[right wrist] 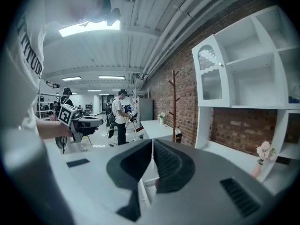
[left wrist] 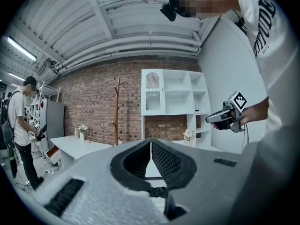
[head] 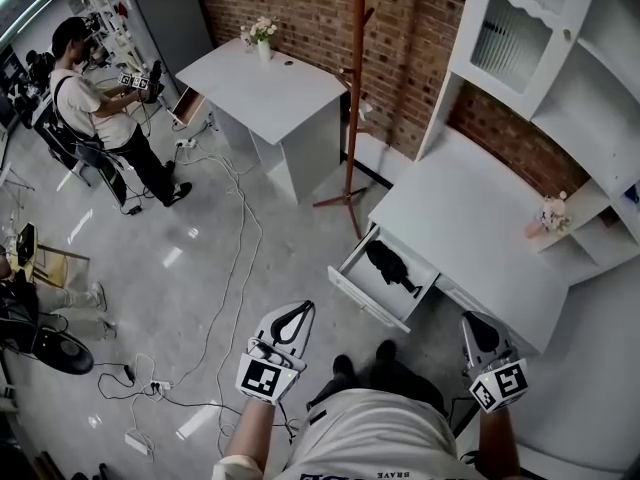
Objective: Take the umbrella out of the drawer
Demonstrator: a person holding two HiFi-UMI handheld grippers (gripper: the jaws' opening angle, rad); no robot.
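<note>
A black folded umbrella point(head: 392, 266) lies in the open white drawer point(head: 350, 286) of the desk point(head: 470, 208). In the head view my left gripper point(head: 306, 307) hovers over the floor, short of the drawer's front and to its left. It is shut with nothing between its fingertips, which meet in the left gripper view point(left wrist: 150, 141). My right gripper point(head: 467, 318) is held near the desk's front edge, right of the drawer, also shut and empty point(right wrist: 152, 141). Neither gripper touches the drawer or the umbrella. Each gripper view shows the other gripper, held level.
A wooden coat stand point(head: 352, 98) rises left of the desk. A white table point(head: 270, 83) with a flower vase point(head: 263, 40) stands farther back. Cables point(head: 225, 298) trail over the floor. A person point(head: 100, 118) stands at far left. A pink flower ornament point(head: 548, 215) sits on the desk under the hutch point(head: 560, 58).
</note>
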